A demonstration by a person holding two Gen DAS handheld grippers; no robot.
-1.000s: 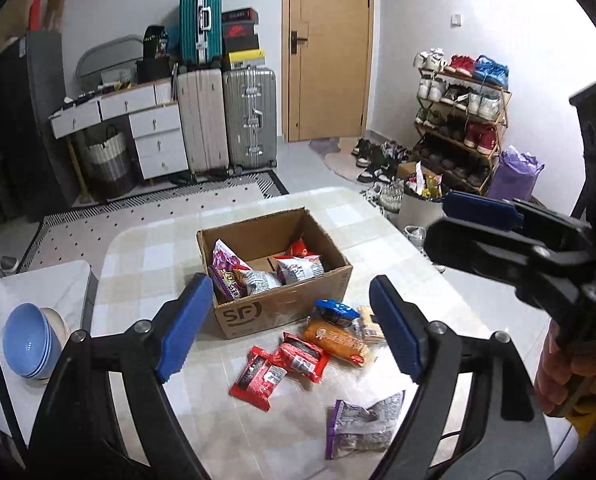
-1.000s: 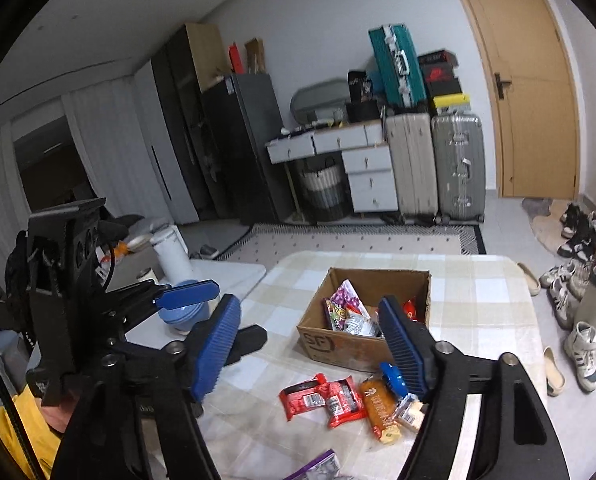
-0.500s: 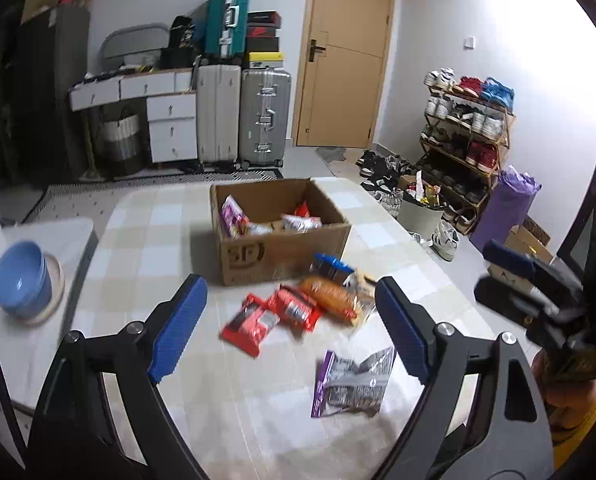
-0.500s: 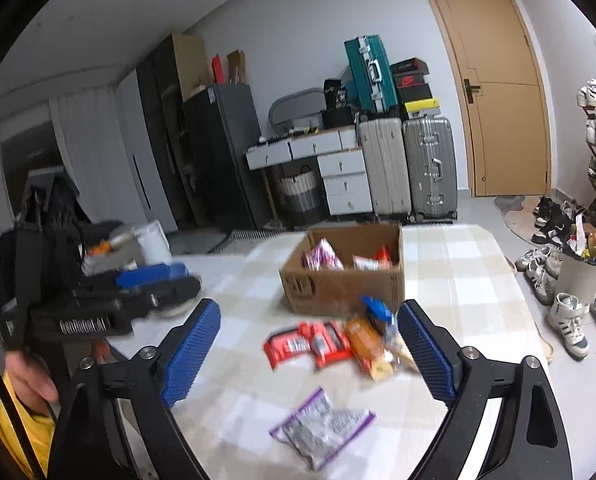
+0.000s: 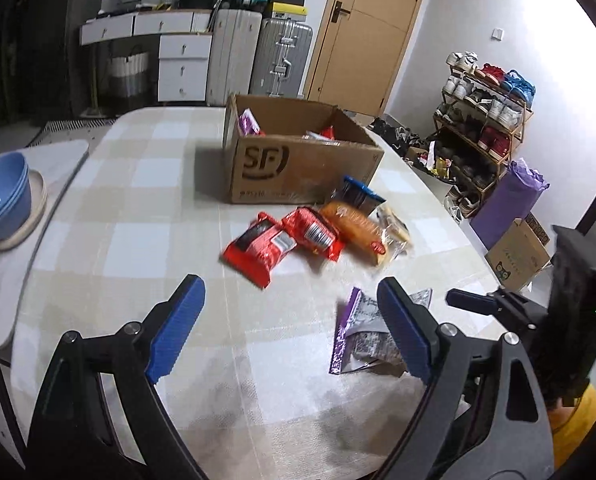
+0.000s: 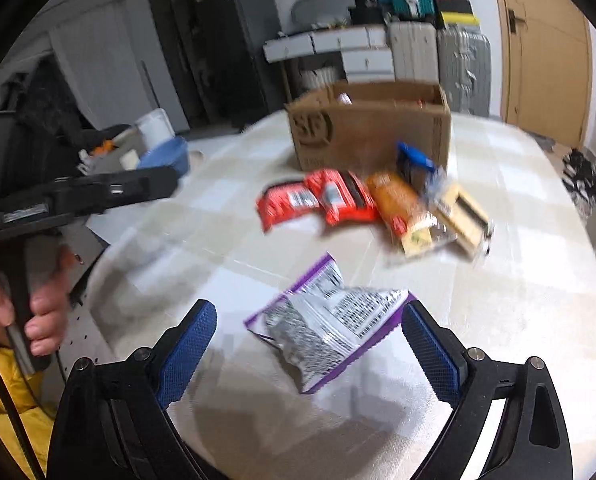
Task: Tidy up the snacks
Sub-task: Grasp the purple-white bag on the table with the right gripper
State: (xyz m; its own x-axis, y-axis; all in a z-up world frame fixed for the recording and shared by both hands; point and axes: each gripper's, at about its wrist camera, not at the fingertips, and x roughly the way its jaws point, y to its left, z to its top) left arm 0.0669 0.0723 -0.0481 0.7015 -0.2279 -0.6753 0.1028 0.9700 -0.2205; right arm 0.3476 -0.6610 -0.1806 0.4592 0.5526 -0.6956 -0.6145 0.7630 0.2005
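A cardboard box [image 5: 298, 168] marked SF stands on the checked table [image 5: 138, 240] with snack packs inside. In front of it lie two red packs [image 5: 258, 250], an orange pack [image 5: 355, 226], a blue pack [image 5: 357, 196] and a clear cracker pack [image 5: 393, 228]. A purple and silver pack [image 6: 325, 320] lies nearest, between the pads of my open right gripper [image 6: 309, 344], which hovers just above it. My open, empty left gripper [image 5: 290, 328] hovers over the table's near side, left of that pack [image 5: 361, 332]. The box [image 6: 369, 124] also shows in the right wrist view.
Blue bowls [image 5: 2, 196] sit on a plate on a side surface at the left. A shoe rack [image 5: 485, 120], a purple bag [image 5: 509, 200] and a carton [image 5: 517, 256] stand to the right of the table. Suitcases [image 5: 258, 56] and drawers line the back wall.
Both grippers have come down and closer to the table. The right gripper now straddles the purple and silver pack. Both stay open.
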